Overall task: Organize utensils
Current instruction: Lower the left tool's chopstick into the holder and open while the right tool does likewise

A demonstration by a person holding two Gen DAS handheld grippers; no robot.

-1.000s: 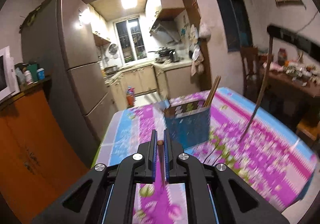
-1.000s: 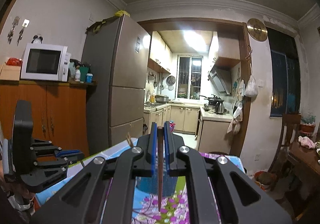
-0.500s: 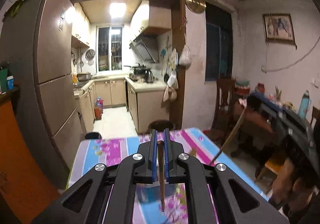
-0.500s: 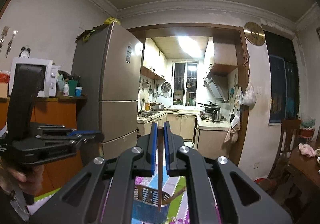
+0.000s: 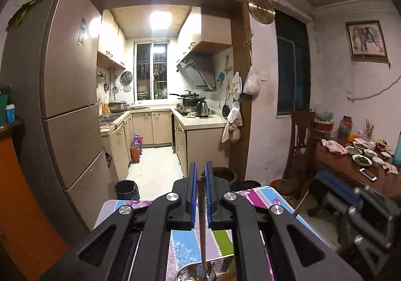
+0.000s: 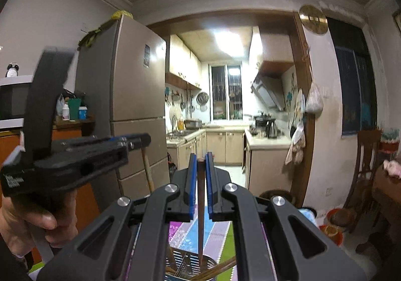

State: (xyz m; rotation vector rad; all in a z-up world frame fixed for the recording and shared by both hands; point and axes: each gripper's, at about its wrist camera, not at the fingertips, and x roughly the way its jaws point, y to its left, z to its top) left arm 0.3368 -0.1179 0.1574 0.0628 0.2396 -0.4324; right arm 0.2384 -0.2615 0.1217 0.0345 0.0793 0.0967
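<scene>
My left gripper pinches a chopstick at lower centre, above the utensil holder. My right gripper pinches a darker chopstick likewise.

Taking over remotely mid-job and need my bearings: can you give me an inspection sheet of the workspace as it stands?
Surface: table under a floral patchwork cloth.
Job's things: metal holder below both grippers, with chopsticks leaning inside; one chopstick hangs from the left gripper, another chopstick from the right.
Clutter: nothing seen on the visible cloth.
Grippers: left gripper and right gripper each shut on a chopstick, tips pointing down at the holder.
Cables: wire along the far wall.
Surroundings: fridge, kitchen beyond, side table with bowls.
</scene>
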